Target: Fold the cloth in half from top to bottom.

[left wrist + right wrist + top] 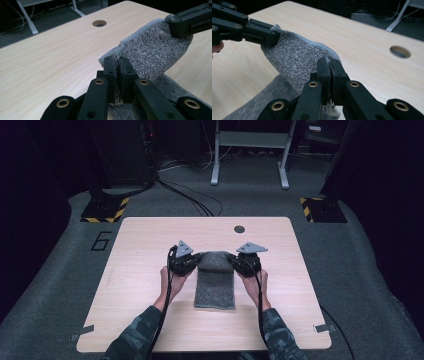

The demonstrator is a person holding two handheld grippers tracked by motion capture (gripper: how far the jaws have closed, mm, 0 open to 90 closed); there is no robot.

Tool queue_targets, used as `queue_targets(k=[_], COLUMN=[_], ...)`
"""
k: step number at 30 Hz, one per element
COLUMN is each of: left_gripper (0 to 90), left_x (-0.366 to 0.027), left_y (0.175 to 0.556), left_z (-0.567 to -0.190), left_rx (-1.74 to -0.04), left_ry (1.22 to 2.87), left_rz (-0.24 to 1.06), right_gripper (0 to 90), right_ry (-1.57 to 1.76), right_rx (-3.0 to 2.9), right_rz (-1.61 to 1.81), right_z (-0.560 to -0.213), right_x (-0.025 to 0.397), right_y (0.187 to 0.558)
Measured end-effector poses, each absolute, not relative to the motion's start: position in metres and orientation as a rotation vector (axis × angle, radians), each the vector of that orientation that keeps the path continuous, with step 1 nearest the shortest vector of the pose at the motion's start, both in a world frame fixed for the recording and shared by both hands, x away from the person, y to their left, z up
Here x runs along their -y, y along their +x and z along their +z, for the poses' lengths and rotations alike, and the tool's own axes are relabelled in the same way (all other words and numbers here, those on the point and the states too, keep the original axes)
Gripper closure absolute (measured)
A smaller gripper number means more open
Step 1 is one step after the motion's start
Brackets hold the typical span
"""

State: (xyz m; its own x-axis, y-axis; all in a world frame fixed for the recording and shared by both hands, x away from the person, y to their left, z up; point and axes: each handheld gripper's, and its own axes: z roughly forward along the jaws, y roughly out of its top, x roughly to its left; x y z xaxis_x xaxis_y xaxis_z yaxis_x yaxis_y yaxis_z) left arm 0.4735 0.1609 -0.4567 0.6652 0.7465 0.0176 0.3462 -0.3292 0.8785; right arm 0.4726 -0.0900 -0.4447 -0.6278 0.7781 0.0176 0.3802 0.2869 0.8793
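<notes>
Grey towel (215, 280) lies mid-tabletop (140, 265), long axis running toward the person. Far edge is lifted; near part rests flat. L gripper (117, 65): jaws pressed together, pinching far-left corner at the hem. R gripper (329, 65): jaws pressed together, pinching far-right corner. Paired corner grips keep the edge taut and level btwn both hands, so the cloth hangs as one even flap w/o sagging. Judged purpose: carry far edge over the near part to fold in half.
</notes>
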Motion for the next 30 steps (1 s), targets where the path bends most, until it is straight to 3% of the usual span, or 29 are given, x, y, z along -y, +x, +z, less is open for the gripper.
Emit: queue_targets(k=[10, 13, 17, 23, 30], left_gripper=[82.5, 78.0, 65.5, 43.8, 32.0], left_x=[-0.156, -0.156, -0.161, -0.18, -0.191], left_y=[0.444, 0.437, 0.426, 0.401, 0.408], left_z=[-0.484, -0.491, -0.499, -0.503, -0.472], left_rx=[-0.868, -0.864, -0.868, -0.897, -0.923], left_ry=[1.992, 2.02, 2.038, 2.042, 1.954], left_rz=[0.433, 0.392, 0.312, 0.242, 0.316], right_gripper=[87.2, 86.3, 83.2, 64.9, 49.3], right_ry=[1.034, 1.049, 1.068, 1.082, 1.126], right_rx=[-2.234, -2.254, -2.293, -2.338, -2.278], right_rz=[1.228, 1.214, 1.214, 1.219, 1.276], right_z=[-0.476, -0.481, -0.488, -0.488, -0.465], right_x=[0.093, 0.095, 0.097, 0.112, 0.126], right_y=[0.437, 0.43, 0.417, 0.391, 0.392])
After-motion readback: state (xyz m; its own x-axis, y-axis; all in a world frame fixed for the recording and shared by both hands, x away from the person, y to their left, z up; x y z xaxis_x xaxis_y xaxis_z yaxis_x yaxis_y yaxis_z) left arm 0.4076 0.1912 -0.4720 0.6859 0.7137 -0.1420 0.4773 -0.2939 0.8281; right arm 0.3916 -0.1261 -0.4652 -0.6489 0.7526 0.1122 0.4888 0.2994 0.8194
